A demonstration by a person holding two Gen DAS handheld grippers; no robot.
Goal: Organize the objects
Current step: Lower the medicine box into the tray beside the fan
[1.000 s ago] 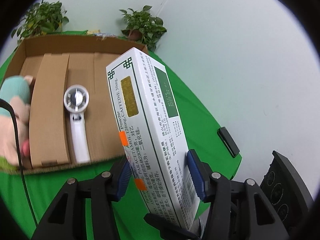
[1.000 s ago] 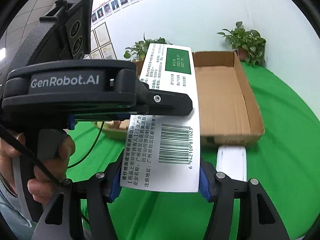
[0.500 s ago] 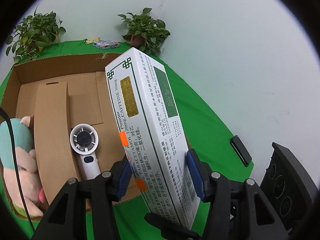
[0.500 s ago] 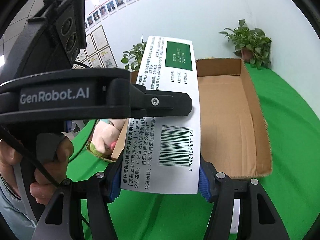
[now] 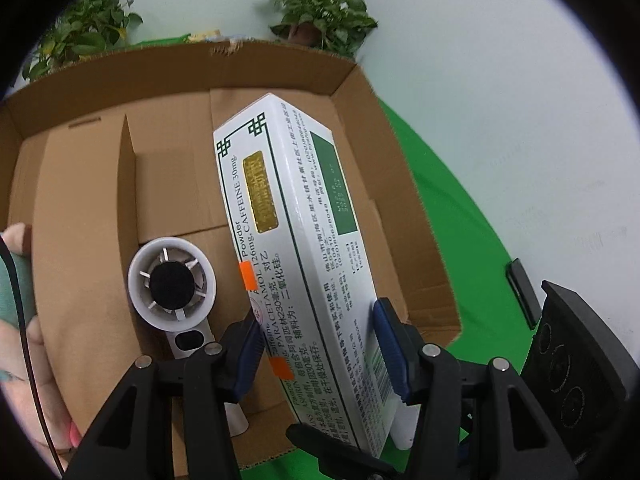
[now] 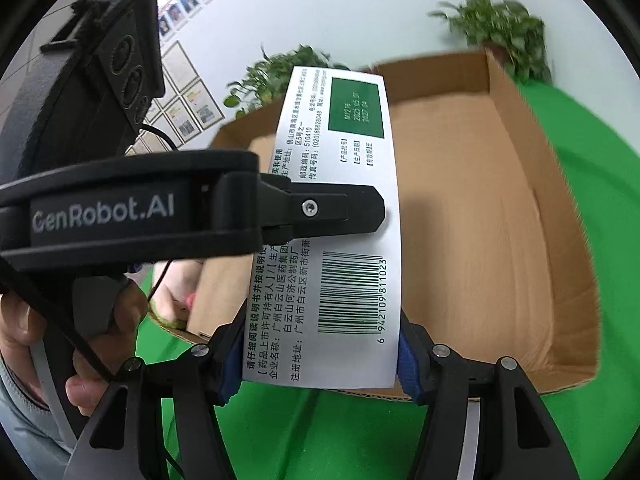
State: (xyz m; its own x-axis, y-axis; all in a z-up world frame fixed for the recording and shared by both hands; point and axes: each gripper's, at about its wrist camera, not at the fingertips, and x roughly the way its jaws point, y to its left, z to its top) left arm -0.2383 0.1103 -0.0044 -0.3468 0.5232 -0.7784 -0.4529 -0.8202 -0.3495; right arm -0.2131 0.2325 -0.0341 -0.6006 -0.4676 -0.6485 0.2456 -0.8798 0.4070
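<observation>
I have the white medicine box point(image 5: 296, 248) clamped in both tools at once; the left hand-held gripper point(image 5: 316, 350) has its blue pads closed partway onto the box's 2 broad faces near the lower end; the right hand-held gripper point(image 6: 320, 354) is likewise closed partway, its pads pressing the 2 long edges of the barcode face at the same end.

Position of the box: it is held in the air over the near wall of the cardboard box point(image 5: 392, 184), its far end already above the open right-hand section; it touches neither the cardboard floor nor the green desk point(image 5: 472, 240).

Governing relation: the box's long axis runs forward and away from both hand-held grippers, pointing into the carton and roughly parallel to the cardboard divider point(image 5: 126, 184); the handheld fan point(image 5: 172, 280) lies just to the left of it on the carton floor, and a plush toy point(image 5: 16, 280) sits beyond the divider at the left edge.

Judgement: neither hand is nearer, since both grip the same end; the next move should lower the far end first, keeping right of the fan; the risk is catching the carton's near wall.
</observation>
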